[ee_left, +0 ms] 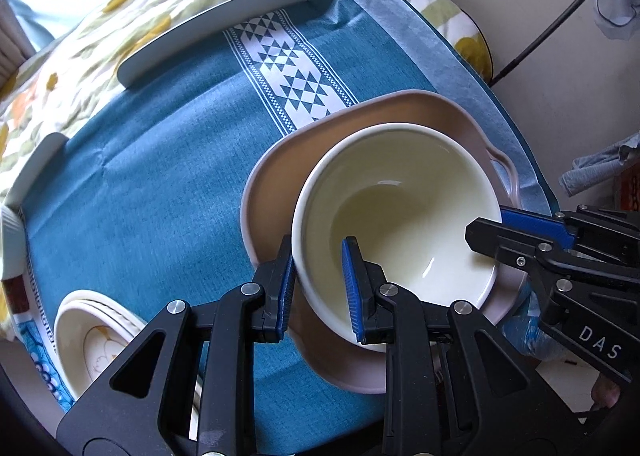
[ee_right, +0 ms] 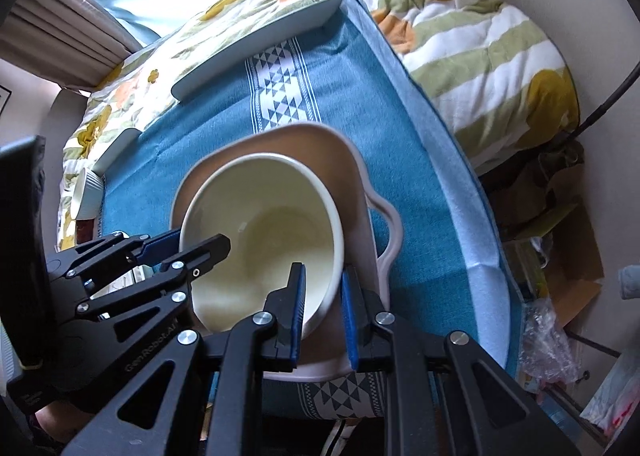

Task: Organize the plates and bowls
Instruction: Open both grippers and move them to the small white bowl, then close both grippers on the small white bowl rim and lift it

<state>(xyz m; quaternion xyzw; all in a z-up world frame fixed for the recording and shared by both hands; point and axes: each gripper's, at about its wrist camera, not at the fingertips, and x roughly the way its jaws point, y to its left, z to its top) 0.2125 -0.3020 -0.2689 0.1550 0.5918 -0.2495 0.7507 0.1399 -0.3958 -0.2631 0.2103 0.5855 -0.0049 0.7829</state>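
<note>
A cream bowl point(ee_left: 400, 208) point(ee_right: 260, 232) rests tilted in a pink handled dish point(ee_left: 360, 116) point(ee_right: 344, 160) on the blue tablecloth. In the left wrist view my left gripper point(ee_left: 318, 256) is shut on the bowl's near-left rim, one blue pad outside the wall and one inside. My right gripper point(ee_left: 490, 222) pinches the opposite rim at the right. The right wrist view shows my right gripper point(ee_right: 323, 280) shut on the bowl's near-right rim, and my left gripper point(ee_right: 200, 240) clamped on the left rim. Whether the bowl's base touches the dish is hidden.
A stack of patterned bowls point(ee_left: 96, 336) sits at the near left. Two pale blue plates point(ee_left: 224, 24) point(ee_left: 36, 172) lie at the cloth's far and left edges, with a white ribbed cup point(ee_right: 86, 192) beside them. A flowered quilt point(ee_right: 480, 36) surrounds the table.
</note>
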